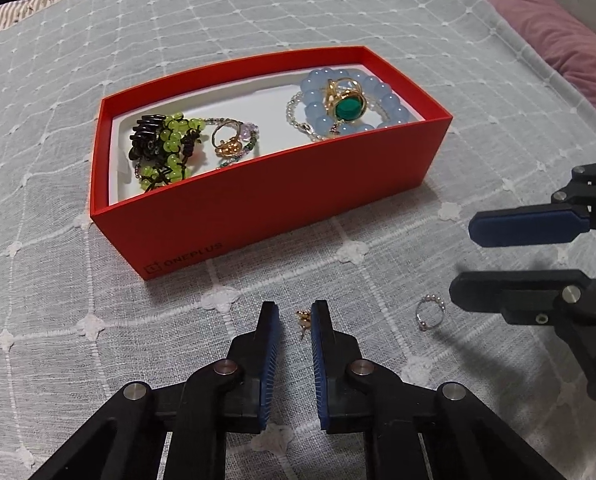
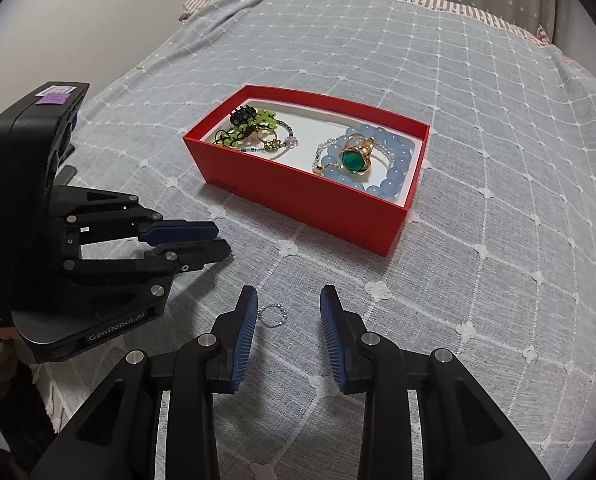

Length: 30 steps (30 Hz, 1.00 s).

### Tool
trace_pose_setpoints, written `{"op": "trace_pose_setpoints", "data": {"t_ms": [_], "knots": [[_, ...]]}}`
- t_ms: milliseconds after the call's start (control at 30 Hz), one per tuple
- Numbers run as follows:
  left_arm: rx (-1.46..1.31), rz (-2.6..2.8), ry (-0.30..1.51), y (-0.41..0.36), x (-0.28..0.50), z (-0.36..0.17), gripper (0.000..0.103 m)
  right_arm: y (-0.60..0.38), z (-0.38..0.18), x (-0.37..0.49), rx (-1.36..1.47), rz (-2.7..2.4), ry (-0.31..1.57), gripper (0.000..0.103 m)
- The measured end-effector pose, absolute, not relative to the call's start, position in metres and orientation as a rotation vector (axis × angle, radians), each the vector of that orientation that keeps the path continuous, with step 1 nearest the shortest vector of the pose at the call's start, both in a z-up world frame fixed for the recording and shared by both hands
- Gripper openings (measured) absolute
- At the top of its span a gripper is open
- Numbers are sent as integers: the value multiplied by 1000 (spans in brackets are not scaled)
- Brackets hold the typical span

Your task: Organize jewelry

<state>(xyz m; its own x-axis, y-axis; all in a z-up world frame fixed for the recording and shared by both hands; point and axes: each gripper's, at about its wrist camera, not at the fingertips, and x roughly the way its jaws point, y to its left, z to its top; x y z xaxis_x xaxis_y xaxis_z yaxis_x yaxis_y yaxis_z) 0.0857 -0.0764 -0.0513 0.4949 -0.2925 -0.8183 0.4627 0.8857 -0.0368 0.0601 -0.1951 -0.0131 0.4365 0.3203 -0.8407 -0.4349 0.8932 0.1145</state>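
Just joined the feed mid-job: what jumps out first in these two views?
The red box in the middle of the grey quilt, with blue beads and a green-stone ring at its right end. Nearer, a tiny gold piece lies between the left gripper fingers.

The word "ONEPLUS", with a small logo mark before it, is printed on the near side wall of the red box (image 1: 274, 196). "GenRobot.AI" is written on the base of the left gripper (image 2: 218, 242). Its purple sticker cannot be read.
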Motion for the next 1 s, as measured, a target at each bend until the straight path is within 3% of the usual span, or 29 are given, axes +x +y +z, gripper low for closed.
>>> {"op": "trace_pose_setpoints", "data": {"t_ms": [300, 400, 733, 833, 967, 1000], "knots": [[192, -474, 974, -78, 90, -57, 12, -181, -25, 55, -193, 532, 1042, 35], [197, -471, 973, -79, 89, -56, 5, -178, -31, 56, -208, 529, 1058, 35], [159, -475, 951, -71, 91, -46, 2, -168, -44, 57, -250, 502, 1068, 34], [135, -472, 943, -64, 93, -42, 2, -170, -44, 58, -256, 493, 1067, 21], [88, -465, 949, -52, 99, -39, 2, -170, -42, 56, -261, 493, 1060, 18], [80, -471, 951, -50, 101, -38, 2, -170, -41, 56, -262, 496, 1055, 13]]}}
